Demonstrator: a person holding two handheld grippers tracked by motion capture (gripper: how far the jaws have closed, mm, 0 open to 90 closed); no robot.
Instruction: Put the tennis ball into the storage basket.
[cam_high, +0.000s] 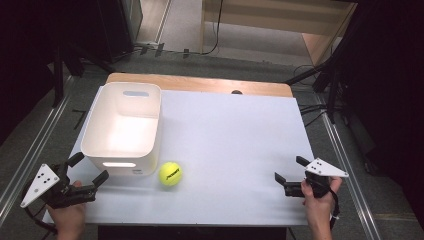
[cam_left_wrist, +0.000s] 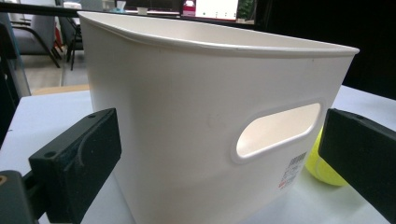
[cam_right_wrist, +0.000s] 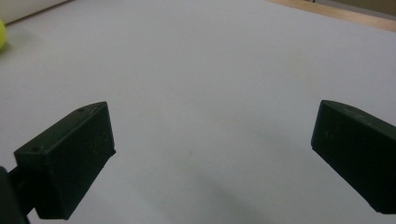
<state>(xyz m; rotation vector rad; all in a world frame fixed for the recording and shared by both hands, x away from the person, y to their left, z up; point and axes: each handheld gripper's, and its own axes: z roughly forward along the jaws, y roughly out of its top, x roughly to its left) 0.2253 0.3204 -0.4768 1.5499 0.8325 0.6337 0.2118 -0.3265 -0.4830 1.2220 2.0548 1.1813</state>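
Note:
A white plastic bin (cam_high: 122, 127) with handle slots stands on the left half of the pale table (cam_high: 230, 135). A yellow tennis ball (cam_high: 170, 173) lies just right of its near corner. My left gripper (cam_high: 90, 169) is open at the table's near left corner, pointing at the bin's near wall (cam_left_wrist: 196, 126); the ball (cam_left_wrist: 322, 165) peeks out beside its right jaw. My right gripper (cam_high: 289, 169) is open at the near right, above bare table (cam_right_wrist: 210, 93), with nothing between its jaws. The ball's edge (cam_right_wrist: 2, 35) shows at the far left of the right gripper view.
A wooden strip (cam_high: 200, 82) runs along the table's far edge. Metal rails (cam_high: 30, 150) flank the table on both sides, with dark stands and cables (cam_high: 320, 75) at the back right. The table is bare between the ball and the right gripper.

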